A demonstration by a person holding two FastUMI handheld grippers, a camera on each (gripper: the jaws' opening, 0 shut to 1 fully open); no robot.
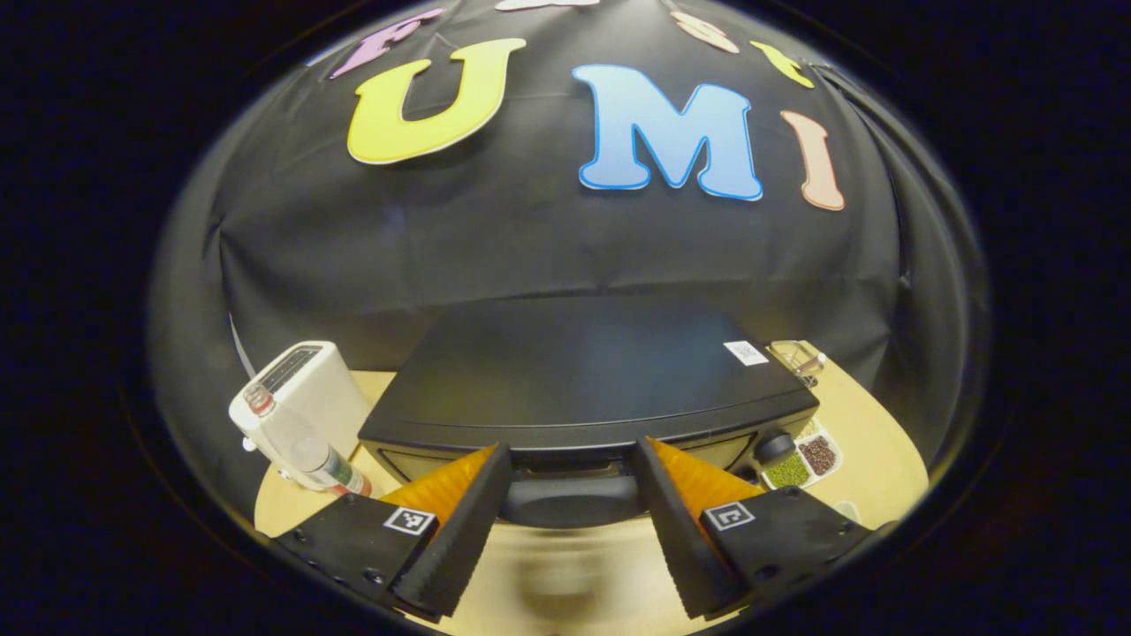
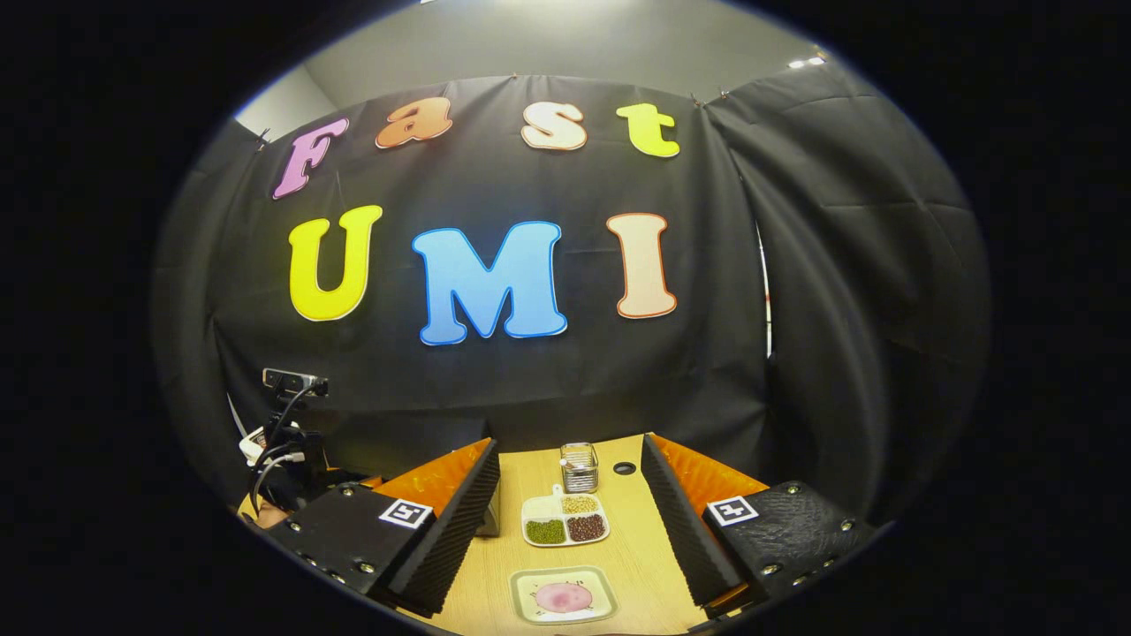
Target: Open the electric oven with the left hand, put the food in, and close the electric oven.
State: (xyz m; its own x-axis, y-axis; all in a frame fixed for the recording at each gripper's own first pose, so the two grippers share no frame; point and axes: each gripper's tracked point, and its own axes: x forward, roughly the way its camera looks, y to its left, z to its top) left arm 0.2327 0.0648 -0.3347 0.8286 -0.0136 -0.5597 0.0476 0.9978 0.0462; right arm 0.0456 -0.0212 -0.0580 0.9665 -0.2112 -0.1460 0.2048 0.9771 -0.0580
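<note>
The black electric oven (image 1: 574, 371) stands right in front of my left gripper (image 1: 570, 450), its door shut. Its dark bar handle (image 1: 570, 499) lies crosswise between the two open fingers (image 1: 459, 530), and the bar's ends are hidden behind them. A round knob (image 1: 773, 446) sits at the oven's front right. In the right gripper view, a square white plate with pink food (image 2: 563, 596) lies on the wooden table (image 2: 636, 548), just ahead of my right gripper (image 2: 570, 443). That gripper is open, with nothing between its fingers.
A white appliance (image 1: 305, 380) and a small bottle (image 1: 327, 464) stand left of the oven. Right of it are a divided dish of beans (image 1: 800, 459) (image 2: 565, 521) and a glass jar (image 1: 795, 358) (image 2: 579, 466). A camera with cables (image 2: 296, 382) shows far left.
</note>
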